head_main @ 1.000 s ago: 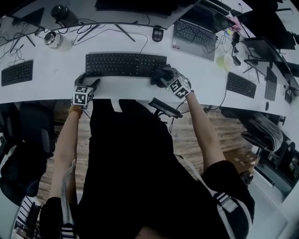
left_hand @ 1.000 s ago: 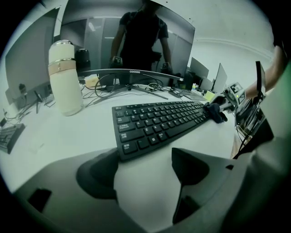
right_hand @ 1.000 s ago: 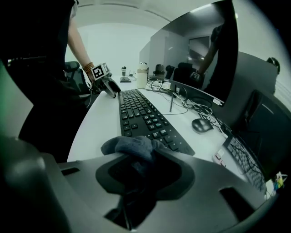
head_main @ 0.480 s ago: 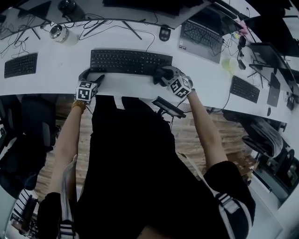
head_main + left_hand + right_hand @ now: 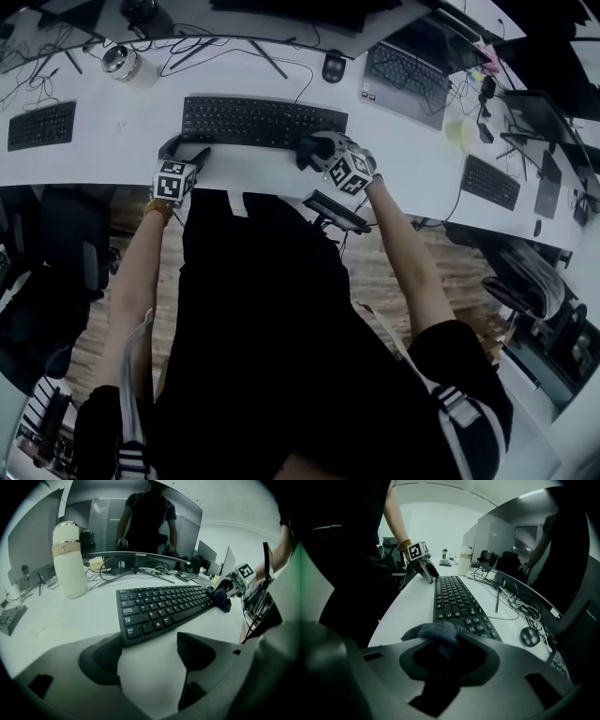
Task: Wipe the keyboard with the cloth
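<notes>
**Jaws clamping the cloth at the keyboard's right end**

Jaws of the right gripper (image 5: 440,641) are pinching a dark, bunched cloth (image 5: 436,632). They have just been closing, with the cloth between them. The wad is bulging out past the tips and is sitting at the right end of the black keyboard (image 5: 262,122), over its near corner keys.

Jaws of the left gripper (image 5: 150,651) are standing apart, with bare white desk (image 5: 234,167) showing between them. They are resting on the desk at the keyboard's near left corner. One tip is lying just beside that corner.

Each gripper is carrying a marker cube (image 5: 174,182) printed with black-and-white square patterns.

The key legends are showing as white print on black, too small to read reliably.

Behind the keyboard a curved monitor (image 5: 136,527) is standing. The small lettering on its lower bezel is reading something like "coocaa". A white bottle (image 5: 68,559) with a gold band is standing upright beyond the keyboard's left end. A dark mouse (image 5: 332,66) is lying behind the keyboard's right end, its cable trailing across the desk. An open laptop (image 5: 408,75) is sitting further right of the keyboard.
</notes>
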A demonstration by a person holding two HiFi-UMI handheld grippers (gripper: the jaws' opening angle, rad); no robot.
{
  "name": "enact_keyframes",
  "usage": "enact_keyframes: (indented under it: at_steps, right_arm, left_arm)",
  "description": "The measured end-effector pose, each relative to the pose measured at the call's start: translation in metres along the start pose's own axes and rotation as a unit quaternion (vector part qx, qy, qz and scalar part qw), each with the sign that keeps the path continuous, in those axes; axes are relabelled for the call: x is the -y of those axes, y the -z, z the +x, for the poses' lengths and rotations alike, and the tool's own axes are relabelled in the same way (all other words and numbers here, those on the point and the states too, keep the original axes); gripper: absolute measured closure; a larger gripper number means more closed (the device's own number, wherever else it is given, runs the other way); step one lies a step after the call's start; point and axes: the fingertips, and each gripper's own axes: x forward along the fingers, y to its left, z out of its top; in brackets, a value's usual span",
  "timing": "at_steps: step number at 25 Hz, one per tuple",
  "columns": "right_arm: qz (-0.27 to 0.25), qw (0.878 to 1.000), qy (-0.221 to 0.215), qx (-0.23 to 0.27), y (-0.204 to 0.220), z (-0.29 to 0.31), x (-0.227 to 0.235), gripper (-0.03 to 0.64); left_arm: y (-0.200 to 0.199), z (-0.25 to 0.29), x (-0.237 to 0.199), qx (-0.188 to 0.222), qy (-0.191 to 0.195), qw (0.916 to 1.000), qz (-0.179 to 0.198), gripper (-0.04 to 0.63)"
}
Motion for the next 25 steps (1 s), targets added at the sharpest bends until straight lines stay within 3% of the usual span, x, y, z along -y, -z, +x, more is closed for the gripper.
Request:
enact_keyframes:
  at_steps: [25]
  right_arm:
    - [-0.005, 1.0, -0.021, 0.013, -0.034, 0.026, -0.005, 0.518]
  left_arm:
    - [0.002, 0.002, -0.001, 0.011, -0.003, 0.9999, -0.006, 0.235]
